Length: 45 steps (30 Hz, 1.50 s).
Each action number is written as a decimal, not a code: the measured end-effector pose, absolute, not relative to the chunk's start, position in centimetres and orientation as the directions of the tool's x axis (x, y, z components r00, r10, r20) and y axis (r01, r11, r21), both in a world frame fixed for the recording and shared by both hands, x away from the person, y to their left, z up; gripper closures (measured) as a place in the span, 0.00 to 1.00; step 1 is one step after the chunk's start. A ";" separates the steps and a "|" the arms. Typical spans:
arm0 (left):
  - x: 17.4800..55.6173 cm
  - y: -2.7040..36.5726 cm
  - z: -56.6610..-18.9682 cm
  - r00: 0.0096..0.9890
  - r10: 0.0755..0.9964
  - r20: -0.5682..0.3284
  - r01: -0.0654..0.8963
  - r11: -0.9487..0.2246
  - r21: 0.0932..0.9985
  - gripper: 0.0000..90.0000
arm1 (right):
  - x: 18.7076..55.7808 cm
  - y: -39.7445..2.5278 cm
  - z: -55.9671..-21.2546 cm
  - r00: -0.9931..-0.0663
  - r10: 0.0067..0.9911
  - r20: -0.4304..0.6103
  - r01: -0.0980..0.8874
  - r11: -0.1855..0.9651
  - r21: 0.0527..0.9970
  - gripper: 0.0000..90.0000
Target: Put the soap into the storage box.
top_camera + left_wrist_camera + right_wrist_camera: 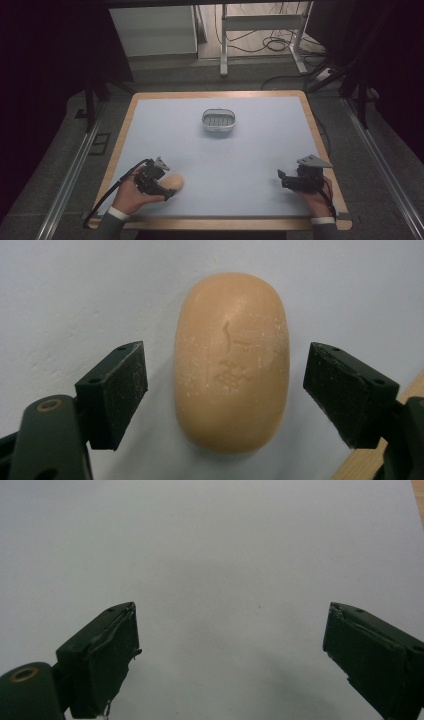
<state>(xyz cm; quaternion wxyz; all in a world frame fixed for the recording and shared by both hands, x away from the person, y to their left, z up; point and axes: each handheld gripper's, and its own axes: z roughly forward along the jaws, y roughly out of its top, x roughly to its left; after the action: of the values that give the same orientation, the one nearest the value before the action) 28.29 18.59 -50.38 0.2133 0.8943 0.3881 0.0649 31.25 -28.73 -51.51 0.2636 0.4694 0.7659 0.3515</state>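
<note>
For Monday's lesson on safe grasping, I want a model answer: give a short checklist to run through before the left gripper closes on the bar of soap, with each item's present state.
1. Left gripper open wider than the soap: ok, a gap shows on each side.
2. Soap centred between the jaws: ok, roughly midway in the left gripper view.
3. Soap lying flat on the table: ok, stamped face up.
4. Pads low enough to catch the soap's sides: cannot tell.
5. Way to the soap dish free: ok, bare table between.
6. Right gripper out of the way: ok, open over bare table at the right.
</note>
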 end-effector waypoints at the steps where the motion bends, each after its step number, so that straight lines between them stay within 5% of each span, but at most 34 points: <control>1: 28.3 18.5 -50.5 0.692 0.720 -0.049 0.667 -0.611 0.426 0.20 | 31.2 -28.7 -51.5 -0.420 0.905 -0.073 0.534 0.312 0.786 0.08; 23: 28.6 17.7 -51.5 0.695 0.718 -0.038 0.674 -0.631 0.384 0.35 | 31.3 -28.8 -51.7 -0.417 0.906 -0.075 0.540 0.314 0.781 0.08; 45: 29.2 18.3 -50.5 0.709 0.703 -0.049 0.655 -0.631 0.416 0.36 | 31.3 -28.9 -51.7 -0.414 0.907 -0.077 0.540 0.312 0.782 0.08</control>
<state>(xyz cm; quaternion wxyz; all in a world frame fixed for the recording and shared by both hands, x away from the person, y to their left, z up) 29.16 18.32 -50.47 0.2061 0.9012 0.3766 0.0590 31.35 -28.92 -51.71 0.2644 0.4724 0.7656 0.3475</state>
